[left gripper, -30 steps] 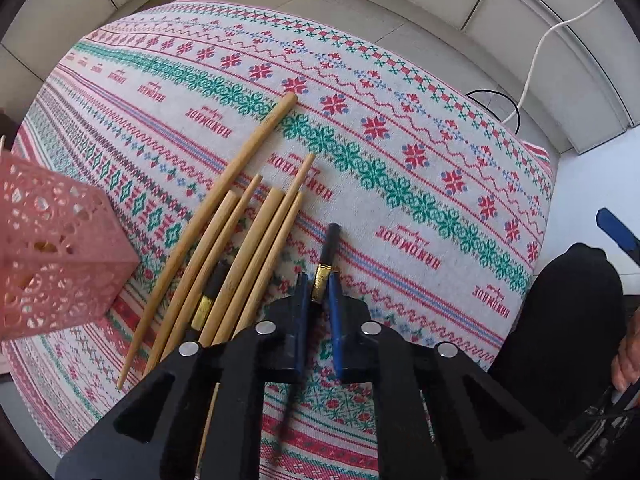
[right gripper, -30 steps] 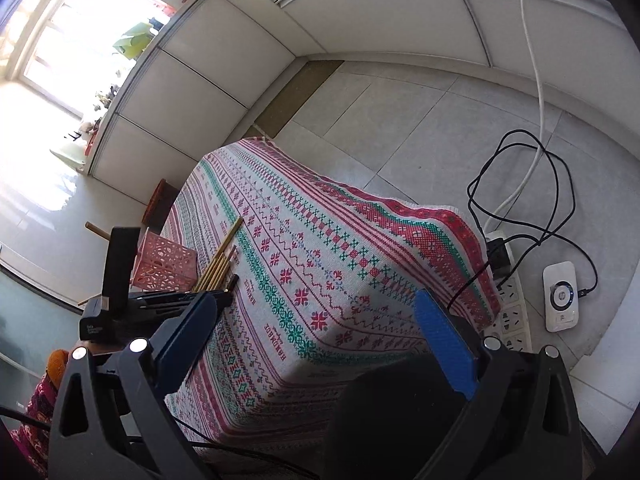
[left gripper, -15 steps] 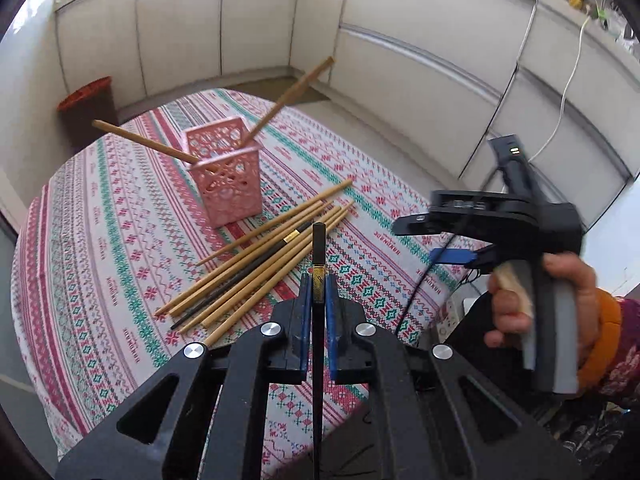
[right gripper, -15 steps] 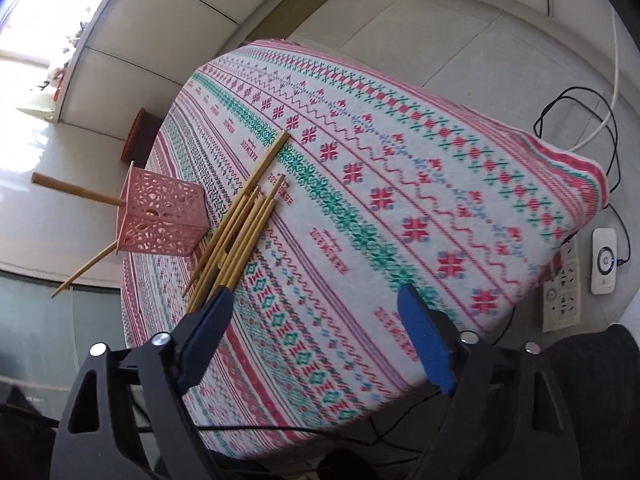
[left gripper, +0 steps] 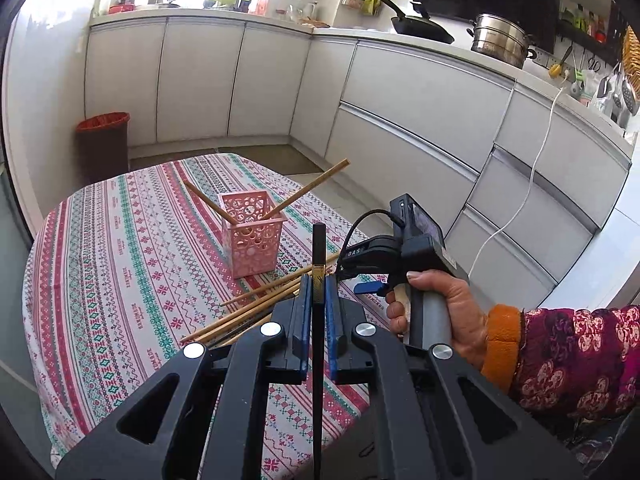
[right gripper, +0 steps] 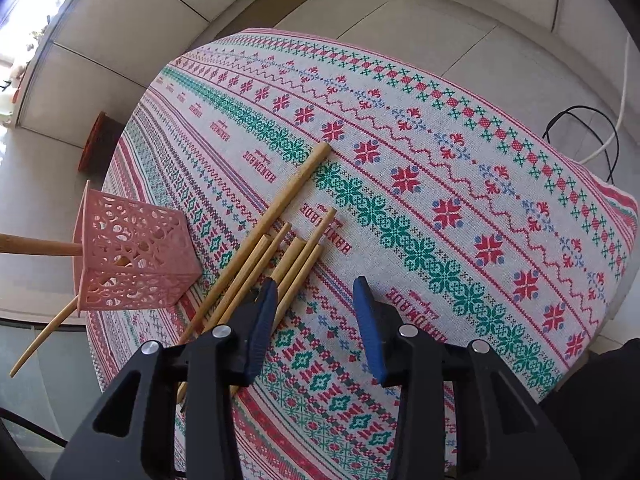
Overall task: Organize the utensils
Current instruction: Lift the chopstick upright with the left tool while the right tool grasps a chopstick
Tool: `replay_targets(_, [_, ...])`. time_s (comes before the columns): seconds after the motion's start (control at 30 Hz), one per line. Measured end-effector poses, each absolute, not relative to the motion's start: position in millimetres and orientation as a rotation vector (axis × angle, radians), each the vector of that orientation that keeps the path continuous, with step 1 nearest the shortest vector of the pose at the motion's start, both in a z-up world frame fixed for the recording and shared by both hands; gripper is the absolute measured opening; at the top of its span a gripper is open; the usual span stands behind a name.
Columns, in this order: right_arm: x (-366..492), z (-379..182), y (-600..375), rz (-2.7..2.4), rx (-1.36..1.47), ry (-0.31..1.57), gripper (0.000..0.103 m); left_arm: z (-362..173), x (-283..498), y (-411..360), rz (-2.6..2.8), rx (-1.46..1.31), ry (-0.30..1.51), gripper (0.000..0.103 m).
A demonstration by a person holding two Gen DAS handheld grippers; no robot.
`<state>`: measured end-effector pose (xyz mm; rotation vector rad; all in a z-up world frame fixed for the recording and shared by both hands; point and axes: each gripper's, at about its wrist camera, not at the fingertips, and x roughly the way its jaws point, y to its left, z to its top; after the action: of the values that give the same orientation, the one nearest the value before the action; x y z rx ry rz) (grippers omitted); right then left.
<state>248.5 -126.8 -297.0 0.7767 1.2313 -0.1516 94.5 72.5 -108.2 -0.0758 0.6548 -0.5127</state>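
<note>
A black chopstick (left gripper: 318,256) with a gold band partway along its shaft stands nearly upright in the left wrist view, its squared tip rising above the fingertips and its lower length running down between the black finger arms. The left gripper (left gripper: 315,286) is raised above the near edge of the table and levelled toward the kitchen cabinets; its blue pads (left gripper: 306,304) are pressed against the chopstick from both sides, pinching it just below the gold band.

On the patterned tablecloth (right gripper: 420,200) a bundle of bamboo chopsticks (right gripper: 280,240) lies roughly parallel, one longer and thicker than the others, with a dark stick partly hidden among them in the left view. Just beside the bundle stands a pink perforated holder (left gripper: 253,232), square and open-topped, with two bamboo chopsticks (left gripper: 308,190) leaning out of it in opposite directions.

The right gripper (right gripper: 316,304) hovers over the near end of the bundle, angled down at the cloth. Its blue pads (right gripper: 366,316) are spread apart with nothing between them; the left-hand pad sits over the ends of the bamboo chopsticks, and whether it touches them cannot be told. In the left view, the right hand (left gripper: 440,312) wraps the grey handle, an orange cuff at the wrist
</note>
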Motion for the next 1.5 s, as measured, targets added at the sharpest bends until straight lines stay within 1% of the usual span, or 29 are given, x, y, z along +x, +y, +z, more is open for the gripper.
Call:
replay_targets(0.2, [256, -297, -111, -0.231, 0.685, 1.225, 0.038, -107, 93, 78, -0.514, -0.096, 0.645, 0.006])
replay_targets(0.23, [256, -297, -108, -0.244, 0.656, 1.234, 0.034, -107, 93, 78, -0.516, -0.098, 0.643, 0.006])
replay_targets(0.3, [257, -296, -100, -0.264, 0.577, 1.254, 0.03, -106, 92, 79, -0.513, -0.096, 0.638, 0.006])
replay_targets(0.37, [255, -296, -100, -0.272, 0.565, 1.27, 0.026, -106, 91, 80, -0.514, -0.1, 0.636, 0.006])
replay_targets(0.4, [255, -297, -102, -0.272, 0.571, 1.287, 0.02, -106, 91, 81, -0.512, -0.103, 0.634, 0.006])
replay_targets(0.43, [251, -297, -105, -0.262, 0.575, 1.293, 0.018, -105, 90, 82, -0.512, -0.107, 0.633, 0.006])
replay_targets(0.57, [232, -302, -126, -0.184, 0.683, 1.306, 0.018, -101, 86, 88, -0.507, -0.127, 0.622, 0.006])
replay_targets(0.63, [228, -303, -134, -0.171, 0.803, 1.309, 0.022, -99, 85, 92, -0.499, -0.133, 0.616, 0.006])
replay_targets(0.67, [228, -304, -134, -0.164, 0.842, 1.309, 0.022, -97, 84, 94, -0.495, -0.135, 0.612, 0.006])
replay_targets(0.8, [236, -296, -127, -0.178, 0.838, 1.266, 0.023, -94, 82, 102, -0.479, -0.133, 0.605, 0.006])
replay_targets(0.9, [249, -296, -114, -0.205, 0.771, 1.29, 0.023, -94, 84, 109, -0.473, -0.153, 0.609, 0.006])
replay_targets(1.03, [264, -295, -97, -0.254, 0.64, 1.319, 0.02, -95, 84, 111, -0.471, -0.152, 0.607, 0.006])
replay_targets(1.1, [264, -295, -93, -0.294, 0.624, 1.316, 0.015, -96, 85, 112, -0.466, -0.154, 0.608, 0.006])
replay_targets(1.23, [247, -301, -108, -0.285, 0.765, 1.256, 0.008, -97, 84, 117, -0.452, -0.165, 0.611, 0.006])
replay_targets(1.33, [232, -303, -125, -0.234, 0.883, 1.209, 0.006, -97, 83, 120, -0.44, -0.185, 0.611, 0.006])
replay_targets(1.4, [227, -292, -128, -0.19, 0.872, 1.154, 0.006, -94, 82, 121, -0.436, -0.191, 0.606, 0.006])
replay_targets(1.5, [219, -261, -128, -0.117, 0.82, 1.065, 0.006, -87, 78, 118, -0.426, -0.187, 0.588, 0.006])
